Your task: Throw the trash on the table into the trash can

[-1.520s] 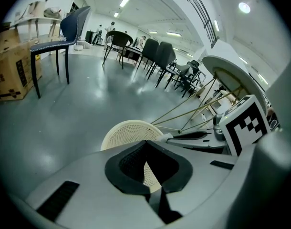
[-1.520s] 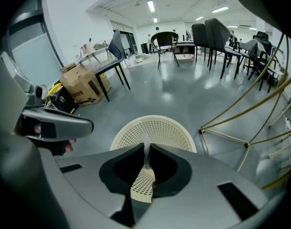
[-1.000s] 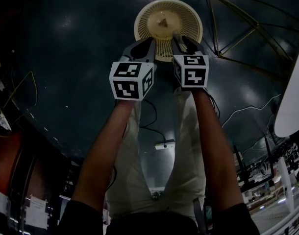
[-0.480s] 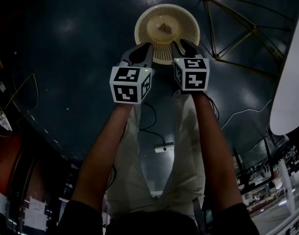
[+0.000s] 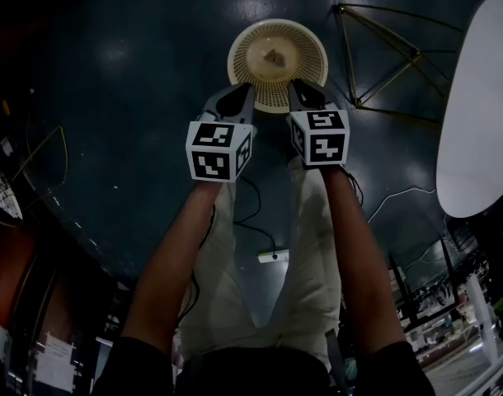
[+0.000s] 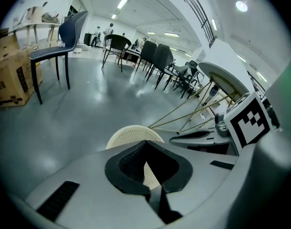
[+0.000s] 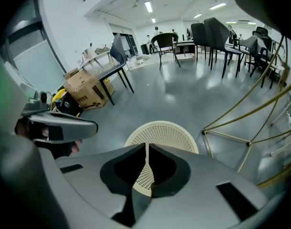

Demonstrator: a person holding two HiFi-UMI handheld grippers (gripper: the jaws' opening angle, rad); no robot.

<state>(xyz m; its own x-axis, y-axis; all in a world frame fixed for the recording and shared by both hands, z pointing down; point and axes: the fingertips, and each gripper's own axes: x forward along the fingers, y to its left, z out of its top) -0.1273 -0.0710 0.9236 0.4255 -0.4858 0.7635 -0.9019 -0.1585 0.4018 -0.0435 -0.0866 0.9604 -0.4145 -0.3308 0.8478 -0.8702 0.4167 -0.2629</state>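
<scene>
Jaws of the right gripper (image 5: 303, 89) have just been closing to an empty slit, beside the closed, empty left gripper (image 5: 233, 96), at six o'clock of a cream perforated plastic trash basket (image 5: 245, 77) holding a small brown scrap (image 5: 273, 56), so that drop looks done.

Left tongs (image 6: 146, 143) closed, empty; cream trash can (image 6: 129, 136) beyond.

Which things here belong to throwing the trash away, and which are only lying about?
Belong to the job:
- cream trash can on the floor
- scrap lying inside it
- white table

Just lying about:
- small white box on the floor
- blue chair
- cardboard box
</scene>
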